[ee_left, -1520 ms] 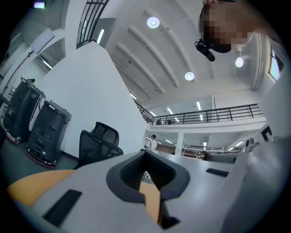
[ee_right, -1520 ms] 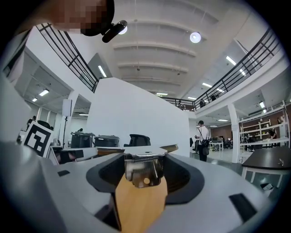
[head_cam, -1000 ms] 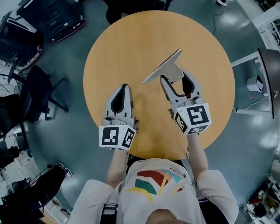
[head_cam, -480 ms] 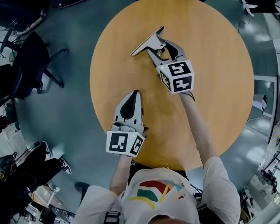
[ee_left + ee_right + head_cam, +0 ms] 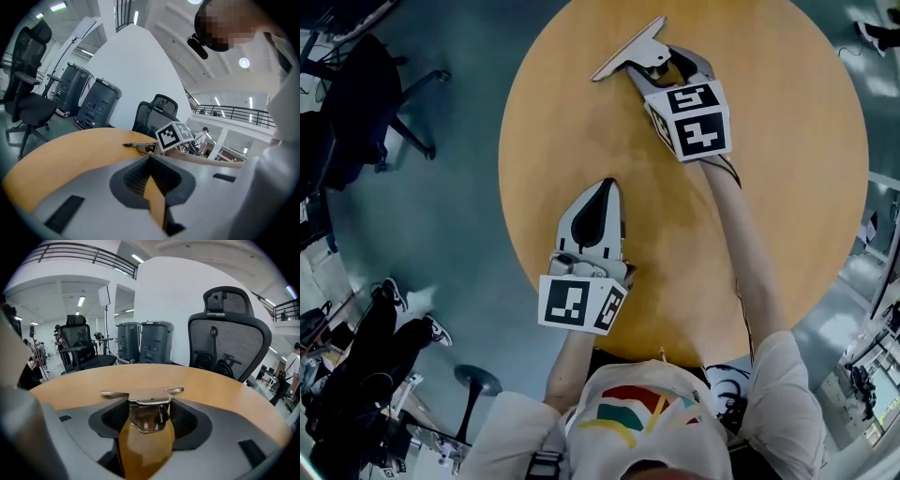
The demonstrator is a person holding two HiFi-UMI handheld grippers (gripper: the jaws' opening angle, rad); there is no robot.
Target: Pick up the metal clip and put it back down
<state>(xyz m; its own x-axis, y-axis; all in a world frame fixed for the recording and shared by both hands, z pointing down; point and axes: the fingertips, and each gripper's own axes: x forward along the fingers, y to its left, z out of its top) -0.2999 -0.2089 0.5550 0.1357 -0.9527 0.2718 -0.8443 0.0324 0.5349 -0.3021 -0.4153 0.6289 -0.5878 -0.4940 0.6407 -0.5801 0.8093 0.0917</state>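
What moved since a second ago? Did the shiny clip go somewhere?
The right gripper reached farther out across the round table, away from the person, and carried the metal clip along. It kept its hold on the clip the whole time, so nothing was let go. The left gripper stayed shut and empty over the near part of the table.
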